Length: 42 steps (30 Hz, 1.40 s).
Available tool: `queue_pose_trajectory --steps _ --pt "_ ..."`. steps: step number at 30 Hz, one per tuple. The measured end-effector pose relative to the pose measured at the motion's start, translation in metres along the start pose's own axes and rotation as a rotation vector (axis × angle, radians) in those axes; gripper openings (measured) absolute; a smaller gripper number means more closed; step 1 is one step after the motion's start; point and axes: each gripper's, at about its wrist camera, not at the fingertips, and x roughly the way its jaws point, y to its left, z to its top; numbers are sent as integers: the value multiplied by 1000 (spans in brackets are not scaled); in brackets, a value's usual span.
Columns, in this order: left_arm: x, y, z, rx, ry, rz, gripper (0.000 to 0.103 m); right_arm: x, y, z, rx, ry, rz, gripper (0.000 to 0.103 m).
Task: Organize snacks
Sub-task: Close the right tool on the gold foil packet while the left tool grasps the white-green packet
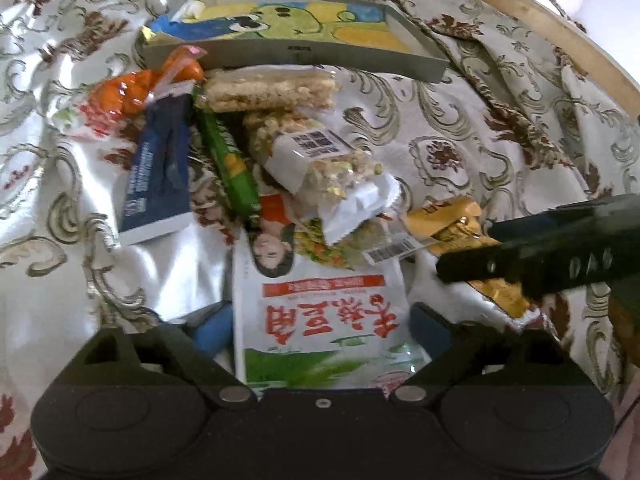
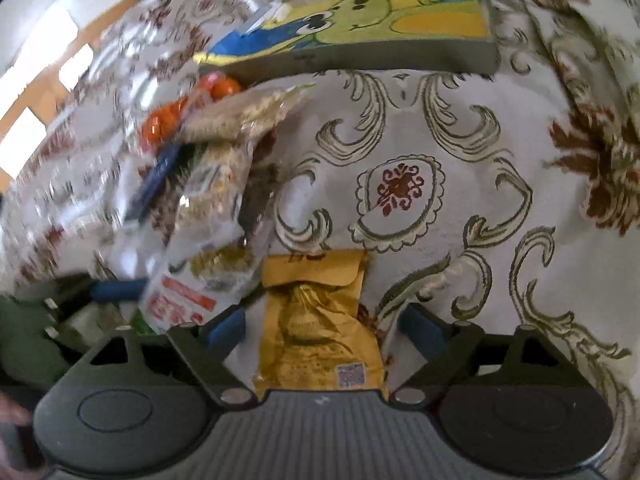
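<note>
Left wrist: left gripper [image 1: 320,332] released astride white-and-green plastic pouch [image 1: 320,320]; right gripper [image 2: 320,330] released astride crinkled gold foil packet [image 2: 320,320]. Risk: slick film slipping, neighbours snagging.

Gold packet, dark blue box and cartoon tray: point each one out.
gold packet [image 2: 316,332]: right wrist view, crinkled middle.
dark blue box [image 1: 158,172]: left wrist view, top face.
cartoon tray [image 1: 296,54]: left wrist view, near grey wall.
</note>
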Motion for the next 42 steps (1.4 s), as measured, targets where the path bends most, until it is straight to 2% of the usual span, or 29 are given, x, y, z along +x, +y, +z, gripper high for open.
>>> queue_pose_trajectory --steps 4,7,9,11,14,16,18,19,20,22,24,27,30,31,32,33,35,36,38,40,42 --pt "-3 3 0 -18 -12 15 78 4 18 -6 -107 -6 -102 82" --pt "-4 3 0 -14 -12 18 77 7 29 -11 -175 -14 -158 80" --pt "-6 5 -1 -27 -14 11 76 5 32 -13 -184 -20 -172 75" --pt "-9 9 -2 -59 -18 -5 67 1 31 -13 -171 -24 -177 68" --pt "-16 21 -4 -148 -17 -60 56 -2 28 -13 -146 -26 -172 67" --pt "-17 28 -7 -207 -17 -93 56 0 29 -12 -156 -22 -181 67" --pt "-16 36 -8 -267 -23 -133 66 1 30 -11 -160 -17 -184 67" --pt "-14 39 -9 -299 -26 -170 80 2 29 -10 -155 -16 -180 67" --pt "-11 42 -10 -327 -27 -210 89 2 28 -10 -148 -15 -175 68" --pt "-4 39 -6 -308 -10 -237 100 2 25 -9 -134 -14 -164 68" --pt "2 28 -4 -240 8 -218 102 3 24 -9 -129 -11 -153 72" --pt "3 14 -4 -152 18 -174 99 5 22 -9 -125 -3 -130 77" --pt "0 16 -4 -167 13 -145 84 4 23 -10 -133 -5 -134 74" --pt "-1 18 -4 -178 10 -138 76 3 24 -11 -141 -7 -145 68" --pt "-2 20 -4 -185 8 -126 67 2 25 -11 -149 -8 -156 67" --pt "-3 20 -4 -189 5 -109 63 0 25 -12 -148 -10 -154 67" --pt "-8 23 -4 -208 -9 -95 47 -3 26 -13 -145 -12 -151 67" --pt "-13 28 -7 -217 -15 -97 43 -4 27 -13 -146 -9 -152 66" --pt "-17 35 -7 -264 -27 -116 31 -4 28 -15 -146 0 -160 66" --pt "-21 42 -8 -320 -41 -165 24 -3 28 -15 -145 1 -162 67" --pt "-26 46 -10 -360 -70 -226 23 -2 27 -14 -137 4 -159 67"
